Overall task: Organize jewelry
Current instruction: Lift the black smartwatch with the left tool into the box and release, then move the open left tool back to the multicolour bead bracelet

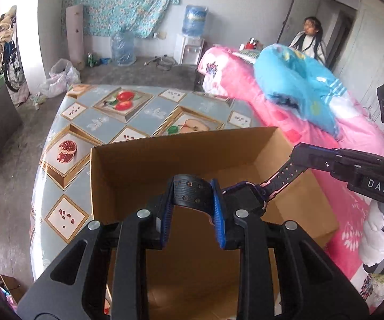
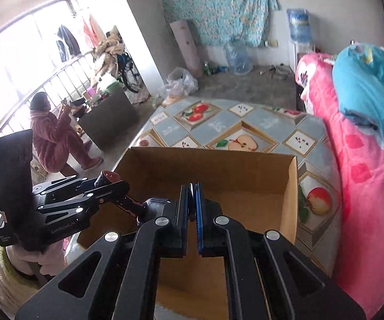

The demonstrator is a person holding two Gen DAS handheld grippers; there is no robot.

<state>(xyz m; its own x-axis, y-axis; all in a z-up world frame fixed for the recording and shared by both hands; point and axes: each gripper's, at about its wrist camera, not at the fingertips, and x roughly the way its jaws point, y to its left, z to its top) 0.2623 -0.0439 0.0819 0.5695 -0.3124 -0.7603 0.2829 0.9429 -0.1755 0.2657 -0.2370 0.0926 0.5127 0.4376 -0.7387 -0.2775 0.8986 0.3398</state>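
Observation:
A black wristwatch (image 1: 245, 194) with pink-trimmed straps hangs over an open, empty cardboard box (image 1: 128, 165), stretched between both grippers. My left gripper (image 1: 192, 189) is shut on one curled black strap end (image 1: 189, 194), pressed between its blue pads. The other strap (image 1: 285, 174) runs up and right into my right gripper (image 1: 298, 154). In the right wrist view my right gripper (image 2: 191, 189) is shut on that thin strap edge. There the watch face (image 2: 156, 204) lies just to its left, and the left gripper (image 2: 112, 184) holds the far strap above the box (image 2: 218, 165).
The box stands on a table with a fruit-patterned cloth (image 1: 128, 122). Pink bedding (image 1: 312, 133) with a blue pillow (image 1: 298, 80) borders the table on the right. A person (image 2: 56, 133) sits by the window at the left. Another person (image 1: 309, 40) is near the far door.

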